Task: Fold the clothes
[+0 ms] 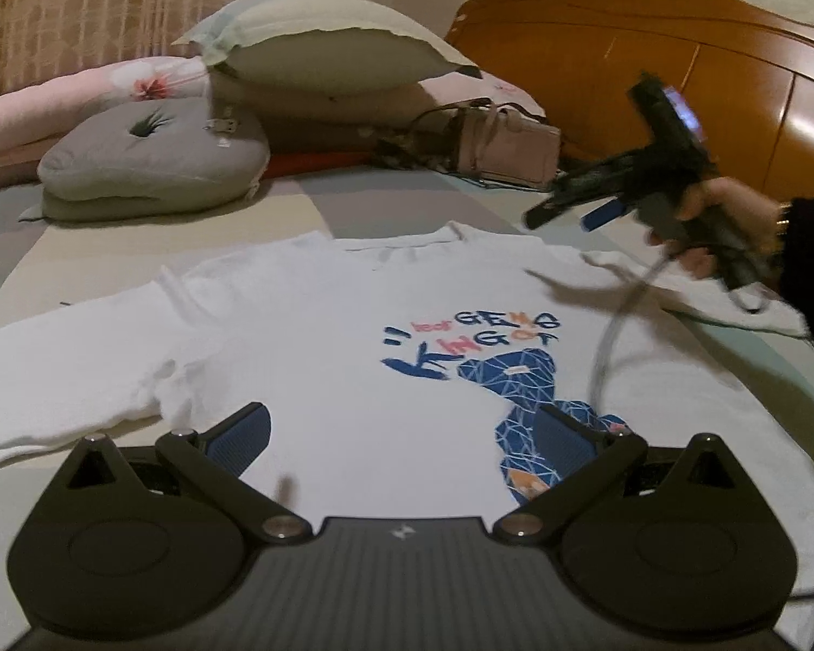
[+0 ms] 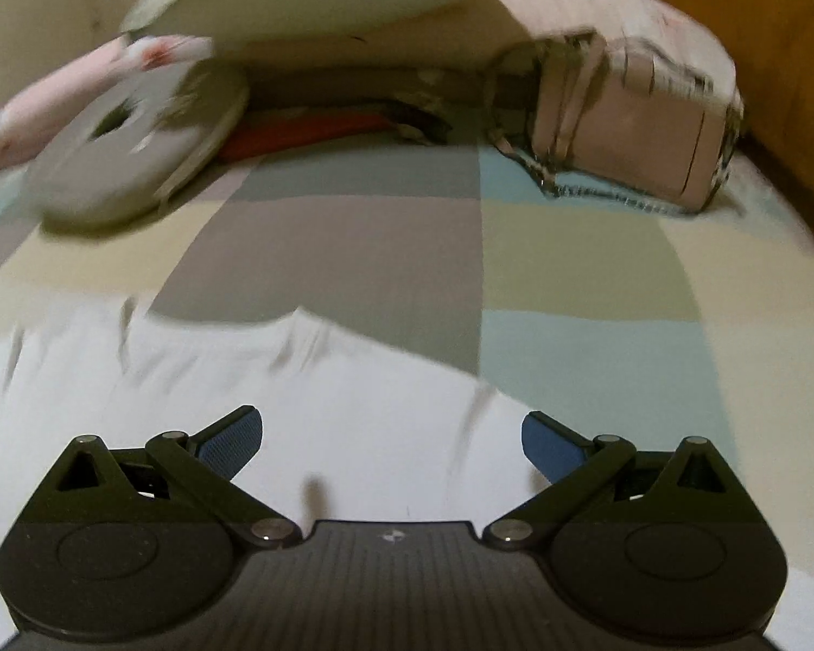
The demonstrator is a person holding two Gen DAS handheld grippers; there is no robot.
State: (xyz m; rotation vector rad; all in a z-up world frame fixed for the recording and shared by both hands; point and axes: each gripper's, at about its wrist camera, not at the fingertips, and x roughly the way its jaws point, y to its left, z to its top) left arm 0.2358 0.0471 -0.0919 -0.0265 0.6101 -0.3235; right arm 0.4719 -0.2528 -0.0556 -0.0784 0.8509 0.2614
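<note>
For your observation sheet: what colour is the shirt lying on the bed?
White, with a blue printed figure: the shirt shows best in the left wrist view.

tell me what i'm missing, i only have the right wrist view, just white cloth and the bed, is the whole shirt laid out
Observer: Yes. The left wrist view shows the white t-shirt spread flat, front up, collar toward the pillows.
Operator: any print on it
Observer: A blue bear graphic with lettering sits right of centre on the chest.
Operator: where's my hand-held gripper relative to it
Observer: The right hand-held gripper hovers open above the shirt's shoulder on the headboard side, touching no cloth.
Operator: and the left one
Observer: The left hand-held gripper is open over the lower part of the shirt, holding nothing.
</note>
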